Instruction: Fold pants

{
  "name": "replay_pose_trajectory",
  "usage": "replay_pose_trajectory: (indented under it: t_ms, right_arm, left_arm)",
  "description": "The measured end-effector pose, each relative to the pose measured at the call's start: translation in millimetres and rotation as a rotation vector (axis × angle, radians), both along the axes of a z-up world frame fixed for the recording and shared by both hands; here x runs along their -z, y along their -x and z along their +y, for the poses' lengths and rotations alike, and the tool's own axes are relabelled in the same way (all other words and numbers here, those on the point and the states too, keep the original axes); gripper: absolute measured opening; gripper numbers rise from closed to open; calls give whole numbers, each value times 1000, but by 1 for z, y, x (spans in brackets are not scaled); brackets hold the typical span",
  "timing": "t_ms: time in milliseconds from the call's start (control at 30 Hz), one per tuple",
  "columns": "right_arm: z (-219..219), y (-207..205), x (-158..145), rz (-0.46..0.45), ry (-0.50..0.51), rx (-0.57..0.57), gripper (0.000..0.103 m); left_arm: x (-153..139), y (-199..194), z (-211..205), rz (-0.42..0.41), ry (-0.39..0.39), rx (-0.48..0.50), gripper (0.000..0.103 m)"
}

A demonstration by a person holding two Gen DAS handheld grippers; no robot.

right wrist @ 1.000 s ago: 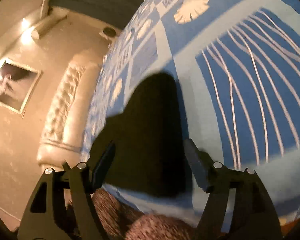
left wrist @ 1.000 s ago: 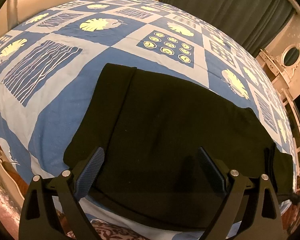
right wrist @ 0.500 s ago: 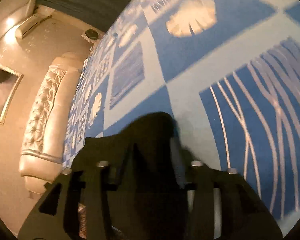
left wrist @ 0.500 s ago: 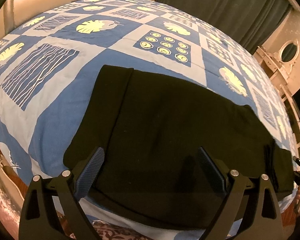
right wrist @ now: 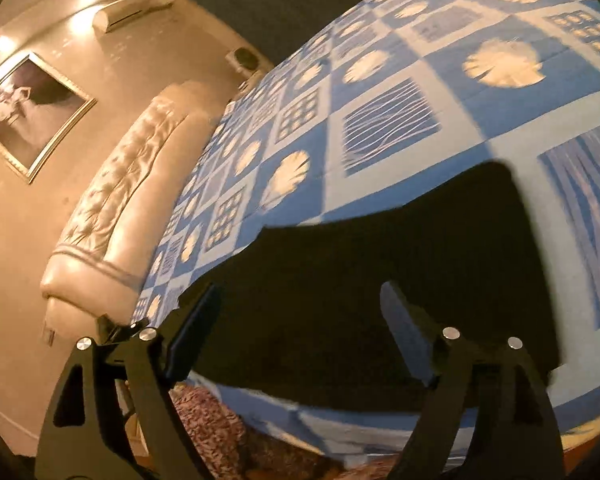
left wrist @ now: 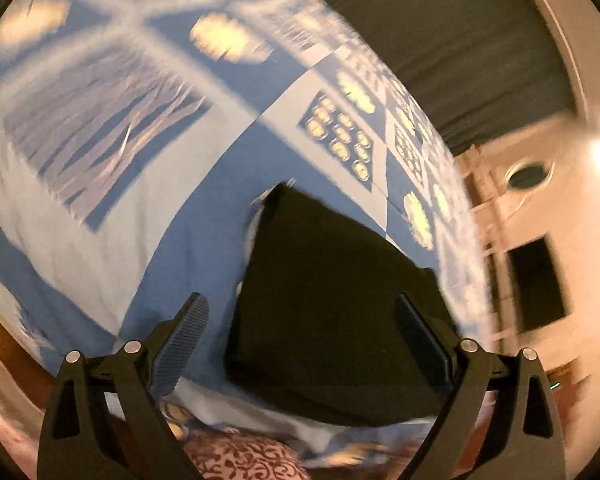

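Our left gripper [left wrist: 300, 332] hangs over the near edge of the bed with its jaws spread wide and nothing between the pads; the black pants [left wrist: 332, 312] lie beneath it, untouched as far as we can see. Our right gripper [right wrist: 300, 320] is likewise above the cloth, its jaws opening at this moment, and no fabric sits between them.

The pants rest on the blue patterned bedspread [left wrist: 172, 240], close to the near edge of the bed, with the bedspread's edge and a patterned rug [right wrist: 216, 432] showing just below. From the right wrist view they [right wrist: 380, 272] read as one flat dark slab, wider than deep, with clean straight edges. From the left wrist view we see a squared far corner, which suggests several layers stacked on each other, though the cloth is too dark for us to count them. The left view is blurred, so finer seams stay hidden.

We judge the folding to be largely done: the garment is a compact rectangle and neither gripper has hold of it. What may remain is one more fold to halve it, or a smoothing pass. A padded headboard [right wrist: 132, 184] stands at the far end of the bed.
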State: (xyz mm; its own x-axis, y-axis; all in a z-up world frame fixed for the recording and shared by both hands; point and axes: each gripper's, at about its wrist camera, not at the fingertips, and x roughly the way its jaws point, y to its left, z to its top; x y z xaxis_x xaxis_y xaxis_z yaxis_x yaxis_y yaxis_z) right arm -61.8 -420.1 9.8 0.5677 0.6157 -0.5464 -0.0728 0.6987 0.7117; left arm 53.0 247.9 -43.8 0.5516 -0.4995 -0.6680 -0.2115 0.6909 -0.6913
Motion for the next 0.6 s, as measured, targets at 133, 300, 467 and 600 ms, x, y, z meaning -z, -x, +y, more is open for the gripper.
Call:
replay_pose_trajectory:
  t_ms: [133, 300, 467, 600]
  right_arm:
    - [29, 0, 4, 27, 8, -45, 83]
    - [37, 8, 11, 47, -13, -45, 84]
    - [39, 8, 23, 74, -36, -42, 85]
    - [44, 7, 33, 98, -36, -55, 85]
  left_arm:
    - [35, -8, 18, 28, 224, -22, 93]
    - [50, -20, 0, 14, 310, 76, 93]
    - [52, -22, -10, -33, 290, 104, 92]
    - [66, -25, -12, 50, 270, 99, 13]
